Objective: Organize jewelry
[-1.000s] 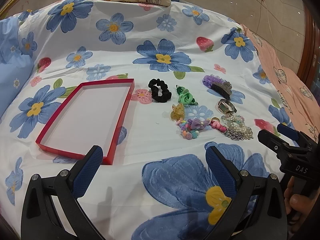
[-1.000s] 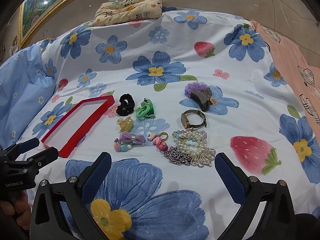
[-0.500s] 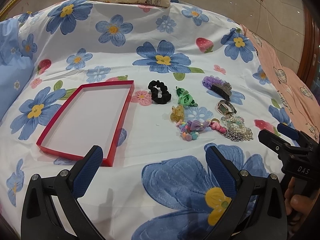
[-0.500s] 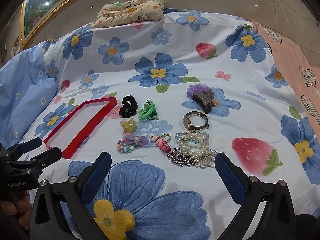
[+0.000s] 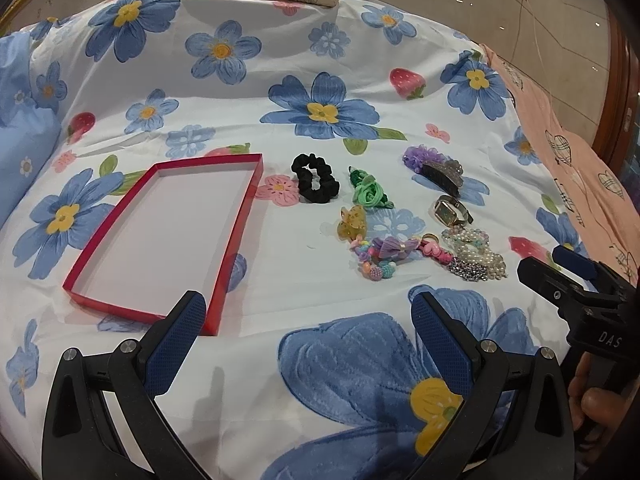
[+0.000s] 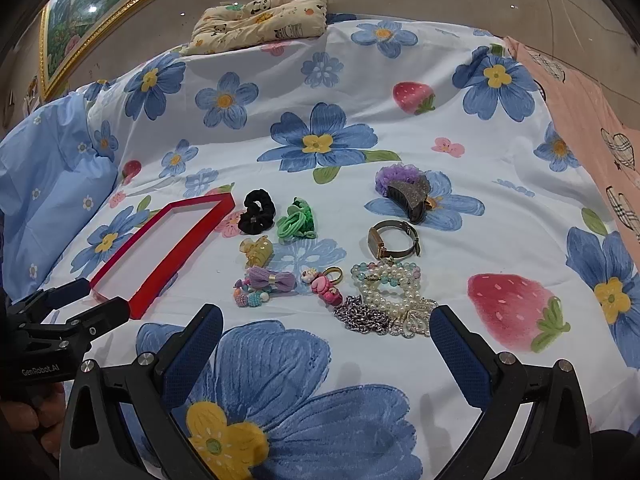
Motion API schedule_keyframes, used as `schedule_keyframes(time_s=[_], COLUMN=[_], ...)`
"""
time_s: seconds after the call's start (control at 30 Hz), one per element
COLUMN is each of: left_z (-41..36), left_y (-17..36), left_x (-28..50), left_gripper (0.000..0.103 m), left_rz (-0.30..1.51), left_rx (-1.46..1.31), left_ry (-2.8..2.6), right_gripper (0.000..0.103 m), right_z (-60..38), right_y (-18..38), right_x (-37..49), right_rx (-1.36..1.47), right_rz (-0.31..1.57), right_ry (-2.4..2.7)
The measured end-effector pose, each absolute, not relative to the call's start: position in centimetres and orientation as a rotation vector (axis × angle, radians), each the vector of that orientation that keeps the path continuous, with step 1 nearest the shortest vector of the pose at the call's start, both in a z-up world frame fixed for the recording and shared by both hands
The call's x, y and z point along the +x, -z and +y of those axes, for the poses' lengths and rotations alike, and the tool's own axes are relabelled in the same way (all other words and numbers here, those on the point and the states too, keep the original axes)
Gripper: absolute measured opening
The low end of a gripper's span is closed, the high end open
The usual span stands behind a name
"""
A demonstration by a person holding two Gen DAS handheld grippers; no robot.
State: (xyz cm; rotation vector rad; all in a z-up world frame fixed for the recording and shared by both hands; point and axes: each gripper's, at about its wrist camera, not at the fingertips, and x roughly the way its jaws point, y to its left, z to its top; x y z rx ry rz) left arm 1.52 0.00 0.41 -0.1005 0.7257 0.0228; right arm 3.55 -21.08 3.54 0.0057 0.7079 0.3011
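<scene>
**Both tools spread wide above the bed, jewelry ahead**

The left tool (image 5: pixel 308 334) hangs over the floral bedsheet (image 5: pixel 332 364) with its fingers spread wide and nothing between them. The red tray (image 5: pixel 236 224) lies just ahead of its left finger, bare inside. Ahead and to the right of that tool sits the cluster: a black scrunchie (image 5: pixel 315 178), green hair ties (image 5: pixel 369 192), a yellow claw clip (image 5: pixel 352 222), a purple bow (image 5: pixel 390 247), a pink charm ring (image 5: pixel 434 249), a watch (image 5: pixel 450 210) and a dark claw clip on a purple scrunchie (image 5: pixel 438 170).

The right tool (image 6: pixel 326 342) is likewise wide open and empty. The pearl bracelets (image 6: pixel 390 286) and silver chain (image 6: pixel 362 318) lie just ahead between its fingers, the chain nearest, close beside its right finger. The watch (image 6: pixel 394 238) is beyond them. The tray (image 6: pixel 188 240) lies ahead to the far left, with the other tool's fingers in front of its near corner. A panda-print cushion (image 6: pixel 260 18) rests at the far edge of the bed. Nothing lies between either tool and the items.
</scene>
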Motion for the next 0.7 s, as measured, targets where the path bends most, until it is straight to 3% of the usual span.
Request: schedule_keyframes(time_s=[0.57, 0.7], left_z=[1.7, 2.5], left_y=[-0.2, -0.2], left_x=[4.4, 5.7], left_gripper=[0.103, 0.103], left_rz=[0.749, 0.765], left_rx=[-0.128, -0.137], left_ry=[0.003, -0.004], right_gripper=[0.102, 0.094], right_z=[-20.8, -20.6], right_y=[-3.4, -3.5], right_x=[6.5, 8.0], right_rx=[0.031, 0.049], right_rz=[0.747, 0.758], right_ry=[-0.332, -0.347])
